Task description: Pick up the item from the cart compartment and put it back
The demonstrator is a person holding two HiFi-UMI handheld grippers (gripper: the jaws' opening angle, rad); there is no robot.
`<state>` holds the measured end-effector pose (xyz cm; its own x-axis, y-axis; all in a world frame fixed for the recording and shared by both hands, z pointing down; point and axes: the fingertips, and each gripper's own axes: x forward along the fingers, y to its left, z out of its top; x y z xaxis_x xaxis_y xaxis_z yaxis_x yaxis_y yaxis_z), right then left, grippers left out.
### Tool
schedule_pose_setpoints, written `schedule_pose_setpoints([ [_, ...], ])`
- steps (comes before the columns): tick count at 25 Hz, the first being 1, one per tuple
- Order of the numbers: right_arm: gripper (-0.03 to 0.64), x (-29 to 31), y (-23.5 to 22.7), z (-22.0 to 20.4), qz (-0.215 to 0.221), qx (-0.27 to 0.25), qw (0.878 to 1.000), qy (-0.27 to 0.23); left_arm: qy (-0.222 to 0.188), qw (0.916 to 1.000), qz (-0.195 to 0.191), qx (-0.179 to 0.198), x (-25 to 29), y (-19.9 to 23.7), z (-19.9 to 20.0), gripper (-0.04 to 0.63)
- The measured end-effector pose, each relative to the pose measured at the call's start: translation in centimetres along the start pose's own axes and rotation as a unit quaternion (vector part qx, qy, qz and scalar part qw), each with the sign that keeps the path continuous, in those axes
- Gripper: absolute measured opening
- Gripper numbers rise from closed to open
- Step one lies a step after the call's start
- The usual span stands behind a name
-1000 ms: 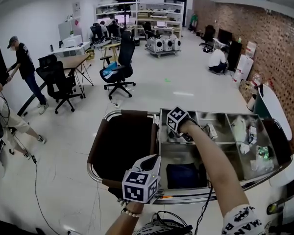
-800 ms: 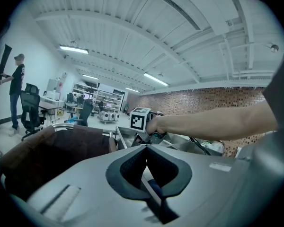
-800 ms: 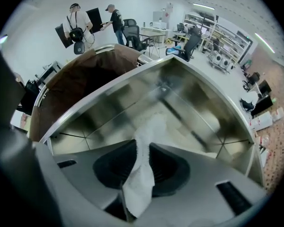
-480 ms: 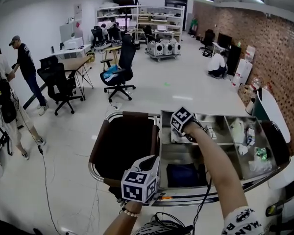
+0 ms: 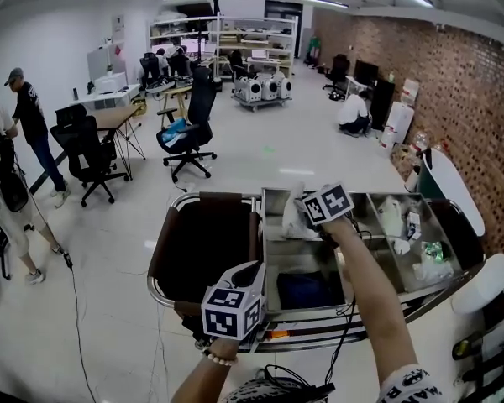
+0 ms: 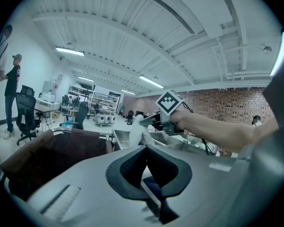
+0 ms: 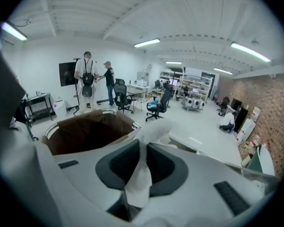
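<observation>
My right gripper is shut on a crumpled white bag-like item and holds it just above the back left compartment of the metal cart. In the right gripper view the white item runs up between the pads and bunches beyond the tips. The left gripper view shows that gripper with the white item hanging from it. My left gripper hovers at the cart's front edge, shut, with nothing between its jaws.
A brown bag fills the cart's left end. A dark blue item lies in the front compartment. Bottles and packets sit in the right compartments. Office chairs and people stand on the floor beyond.
My right gripper has closed on the white item and risen out of the back compartment with it, shifting slightly right. The left gripper has barely moved.
</observation>
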<state>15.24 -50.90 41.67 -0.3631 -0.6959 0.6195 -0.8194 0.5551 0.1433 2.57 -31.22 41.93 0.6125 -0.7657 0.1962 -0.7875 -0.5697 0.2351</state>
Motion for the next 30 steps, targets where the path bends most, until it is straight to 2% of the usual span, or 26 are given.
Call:
schedule_pose_setpoints([
  [4, 0.066, -5.4, 1.1, 2.1, -0.007, 0.038, 0.995, -0.092, -0.002, 0.9999, -0.012, 0.002, -1.3, -0.7, -0.2, 0.0],
  [11, 0.066, -15.2, 5.2, 2.8, -0.036, 0.061, 0.975, -0.21, -0.006, 0.9994, -0.033, 0.004, -4.6, -2.2, -1.0, 0.0],
  [18, 0.066, -22.4, 10.5, -1.4, -0.063, 0.093, 0.962, -0.251, -0.012, 0.9979, -0.057, 0.027, -8.1, -4.1, -1.7, 0.0],
  [23, 0.066, -27.1, 13.8, -4.9, -0.078, 0.109, 0.953, -0.27, -0.014, 0.9969, -0.072, 0.029, -9.7, -5.4, -2.7, 0.0],
  [30, 0.066, -30.0, 17.1, -10.4, -0.084, 0.144, 0.942, -0.29, -0.018, 0.9983, -0.049, 0.023, -11.1, -6.0, -4.7, 0.0],
])
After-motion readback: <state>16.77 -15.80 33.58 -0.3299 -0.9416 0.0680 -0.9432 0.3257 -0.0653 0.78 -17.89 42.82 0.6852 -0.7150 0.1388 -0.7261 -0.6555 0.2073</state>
